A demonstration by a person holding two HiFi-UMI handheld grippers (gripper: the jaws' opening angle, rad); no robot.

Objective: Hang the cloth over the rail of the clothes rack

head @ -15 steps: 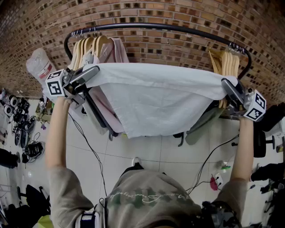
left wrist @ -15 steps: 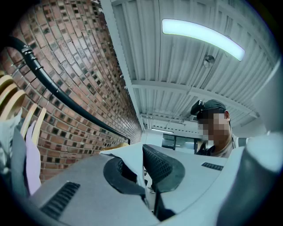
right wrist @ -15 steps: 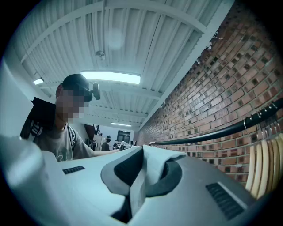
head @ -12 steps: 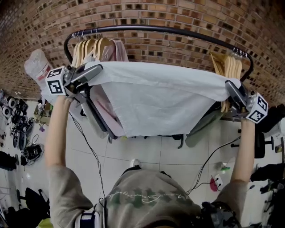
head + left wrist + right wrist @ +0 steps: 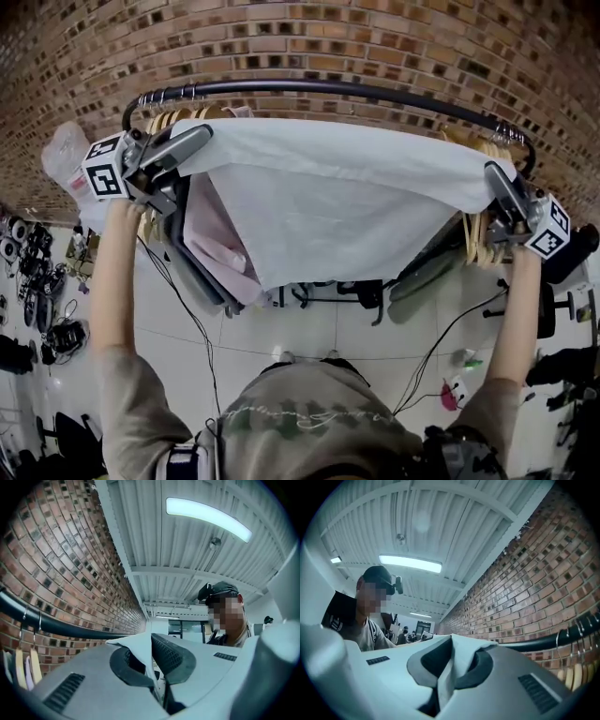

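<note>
Cloth higher, tight in both tongs

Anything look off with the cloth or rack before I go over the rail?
Nothing stands out. Left gripper and right gripper each pinch a cloth corner; it hangs spread between them, not yet over the rail.

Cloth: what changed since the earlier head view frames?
The left gripper and right gripper carried the cloth up toward the rail. Its top edge now sits close under the rail. Nothing was taken or let go. Unchanged: both grippers' fingers stay shut on the cloth's corners, the cloth is stretched between them, and it is not yet over the rail.
</note>
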